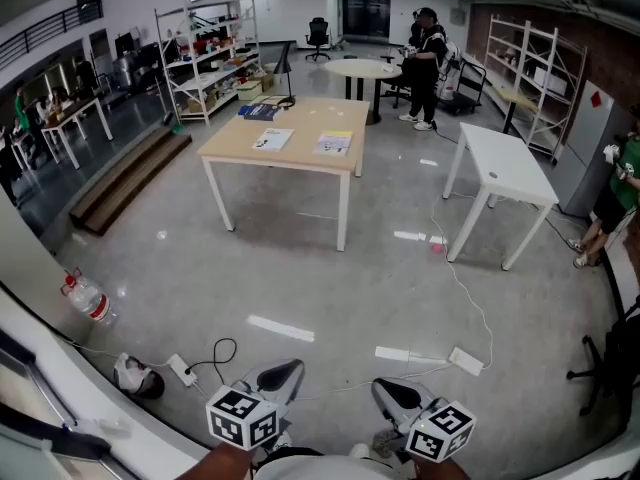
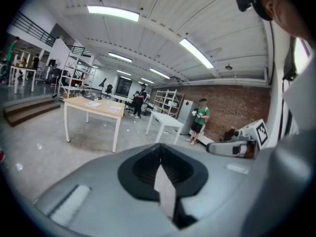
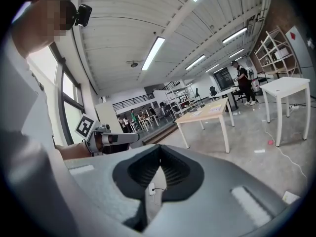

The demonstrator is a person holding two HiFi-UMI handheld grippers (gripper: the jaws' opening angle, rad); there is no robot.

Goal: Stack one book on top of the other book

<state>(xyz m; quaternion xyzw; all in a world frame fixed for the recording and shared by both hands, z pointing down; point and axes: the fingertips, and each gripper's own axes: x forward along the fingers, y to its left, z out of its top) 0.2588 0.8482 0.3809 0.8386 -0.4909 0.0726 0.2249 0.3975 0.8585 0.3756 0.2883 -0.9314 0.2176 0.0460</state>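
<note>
Pale wood worktop [image 1: 305, 128] sits far off, first book [image 1: 272, 139] near second book [image 1: 333, 144]. Left claw [image 1: 281, 376] and right claw [image 1: 394, 395] are pinched tight, empty.

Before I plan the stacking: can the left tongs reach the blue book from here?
Probably not: the left tongs, shut, sit by the person, while the blue book lies on the wooden table across open floor. The way there looks free.

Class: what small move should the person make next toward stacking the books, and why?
Probably step toward the wooden table: the white book and the yellow-marked book lie there, far beyond reach, while the left gripper and right gripper hang shut and empty near the body.
</note>
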